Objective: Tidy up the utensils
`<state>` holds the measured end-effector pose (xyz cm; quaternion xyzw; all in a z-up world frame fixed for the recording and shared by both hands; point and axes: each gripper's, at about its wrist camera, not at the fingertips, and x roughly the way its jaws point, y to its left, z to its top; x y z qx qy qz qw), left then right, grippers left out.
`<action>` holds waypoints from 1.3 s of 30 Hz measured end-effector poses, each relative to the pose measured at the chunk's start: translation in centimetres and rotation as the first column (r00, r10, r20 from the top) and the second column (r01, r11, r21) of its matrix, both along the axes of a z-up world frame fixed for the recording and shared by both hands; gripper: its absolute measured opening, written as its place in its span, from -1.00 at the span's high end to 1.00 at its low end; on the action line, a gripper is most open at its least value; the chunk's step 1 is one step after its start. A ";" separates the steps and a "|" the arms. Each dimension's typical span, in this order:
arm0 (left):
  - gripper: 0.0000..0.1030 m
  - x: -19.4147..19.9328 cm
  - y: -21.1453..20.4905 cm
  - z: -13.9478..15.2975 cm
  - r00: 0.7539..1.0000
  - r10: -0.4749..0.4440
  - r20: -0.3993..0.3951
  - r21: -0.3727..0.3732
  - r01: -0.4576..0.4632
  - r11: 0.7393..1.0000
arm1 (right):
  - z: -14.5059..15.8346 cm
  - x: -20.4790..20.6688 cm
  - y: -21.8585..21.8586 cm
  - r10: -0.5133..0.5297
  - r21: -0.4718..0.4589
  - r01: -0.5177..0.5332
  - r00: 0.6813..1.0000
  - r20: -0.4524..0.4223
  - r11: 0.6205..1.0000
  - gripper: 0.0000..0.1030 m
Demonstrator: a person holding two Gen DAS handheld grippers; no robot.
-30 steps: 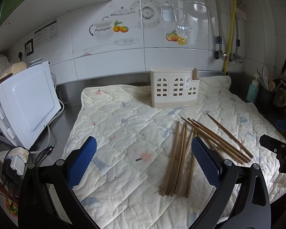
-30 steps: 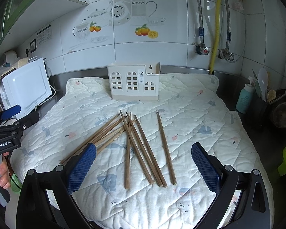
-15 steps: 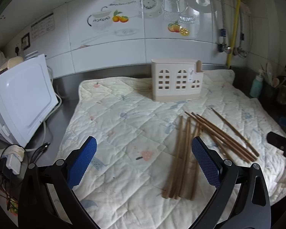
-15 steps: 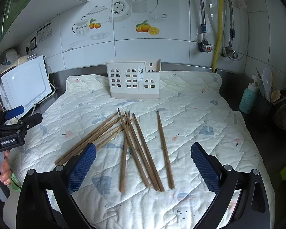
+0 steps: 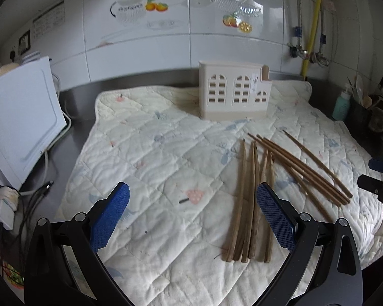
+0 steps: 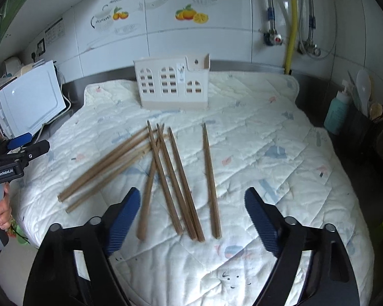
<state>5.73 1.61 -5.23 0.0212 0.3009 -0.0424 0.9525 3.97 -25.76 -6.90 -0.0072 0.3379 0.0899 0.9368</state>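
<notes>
**Right wrist view: both tools poised, no chopstick lifted yet**

Right wrist view shows the right tool (image 6: 192, 213) with its blue pads spread wide and nothing between them, hovering over the near ends of the wooden chopsticks (image 6: 175, 176). These lie loose on the quilted mat (image 6: 268, 127) in front of the cream utensil holder (image 6: 172, 86), which stands upright at the mat's far edge. One chopstick (image 6: 211, 178) lies apart, on the right of the holder's front; several cross one another in the middle; a fan of them slants off to the holder's left.

In the left wrist view the left tool (image 5: 192, 210) is likewise spread and empty, its right pad (image 5: 274, 216) just beside the left-hand bundle (image 5: 245, 199).

The step in hand appears to be the first pick, with nothing gathered so far. The next move likely calls for lowering a tool onto a single stick, probably the lone one, closing across its thin shaft, then tipping it upright to drop into the holder's open top. The soft mat may let sticks roll.
</notes>
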 end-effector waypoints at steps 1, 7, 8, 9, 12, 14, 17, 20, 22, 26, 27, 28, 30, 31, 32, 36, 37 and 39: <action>-0.90 0.1 -0.1 -0.3 1.000 -0.003 -0.007 0.001 0.003 1.000 | -0.3 0.1 -0.2 -0.002 0.002 0.002 1.000 -0.006 1.000 -0.53; -0.89 0.5 -0.6 -1.9 0.998 -0.048 -0.039 0.004 0.048 0.999 | -2.1 0.9 -0.9 0.006 0.021 -0.005 0.999 -0.052 1.000 -0.21; -0.88 0.6 -0.8 -2.3 0.997 -0.056 -0.048 0.011 0.057 0.998 | -2.3 1.0 -1.0 0.007 0.024 -0.005 0.998 -0.059 1.000 -0.14; -0.88 0.6 -0.9 -2.5 0.996 -0.064 -0.054 0.012 0.065 0.998 | -2.6 1.1 -1.1 0.008 0.028 -0.006 0.998 -0.065 1.000 -0.11; -0.76 0.8 -1.1 -3.0 0.993 -0.099 -0.072 0.012 0.100 0.995 | -3.2 1.6 -1.5 0.005 0.033 -0.002 0.997 -0.079 0.999 0.02; -0.61 1.1 -1.4 -3.4 0.989 -0.119 -0.089 0.014 0.121 0.993 | -3.5 1.8 -1.7 0.001 0.036 0.002 0.996 -0.086 0.999 0.09; -0.34 1.7 -1.7 -4.0 0.983 -0.147 -0.114 0.011 0.149 0.989 | -4.0 2.3 -2.0 -0.001 0.044 0.006 0.995 -0.101 0.999 0.10; -0.04 2.5 -2.0 -4.7 0.970 -0.190 -0.149 -0.015 0.190 0.982 | -4.3 2.6 -1.9 0.002 0.044 0.003 0.994 -0.109 0.999 0.12; 0.09 3.0 -2.0 -5.1 0.963 -0.209 -0.173 -0.033 0.206 0.978 | -4.5 2.8 -1.8 0.004 0.043 0.001 0.994 -0.114 0.999 0.14; 0.30 3.8 -2.0 -5.8 0.946 -0.244 -0.214 -0.077 0.233 0.969 | -4.8 3.2 -1.8 0.007 0.044 -0.001 0.992 -0.124 0.999 0.24; 0.34 4.0 -2.0 -6.0 0.943 -0.248 -0.222 -0.079 0.236 0.969 | -4.9 3.3 -1.8 0.007 0.045 -0.001 0.992 -0.127 0.999 0.26; 0.35 4.1 -2.0 -6.2 0.941 -0.249 -0.229 -0.079 0.237 0.968 | -5.0 3.3 -1.8 0.008 0.045 -0.002 0.992 -0.130 0.999 0.28; 0.35 4.1 -2.2 -6.3 0.937 -0.259 -0.233 -0.074 0.248 0.966 | -5.1 3.4 -1.9 0.010 0.047 -0.004 0.991 -0.130 0.999 0.29; 0.35 4.1 -2.2 -6.4 0.937 -0.261 -0.234 -0.067 0.252 0.965 | -5.0 3.4 -1.9 0.011 0.047 -0.005 0.991 -0.130 0.999 0.31; 0.35 4.1 -2.3 -6.4 0.937 -0.260 -0.235 -0.060 0.253 0.966 | -5.0 3.4 -1.9 0.013 0.046 -0.007 0.991 -0.130 0.999 0.36; 0.35 3.8 -2.6 -6.2 0.934 -0.266 -0.238 -0.056 0.260 0.964 | -5.1 3.4 -1.7 0.024 0.046 -0.018 0.991 -0.130 0.999 0.43; 0.40 3.7 -2.9 -6.2 0.932 -0.273 -0.236 -0.052 0.269 0.962 | -5.1 3.4 -1.6 0.025 0.046 -0.019 0.991 -0.130 0.999 0.44; 0.48 3.6 -3.3 -6.4 0.928 -0.282 -0.242 -0.038 0.282 0.959 | -5.1 3.4 -1.5 0.029 0.045 -0.023 0.991 -0.129 0.999 0.46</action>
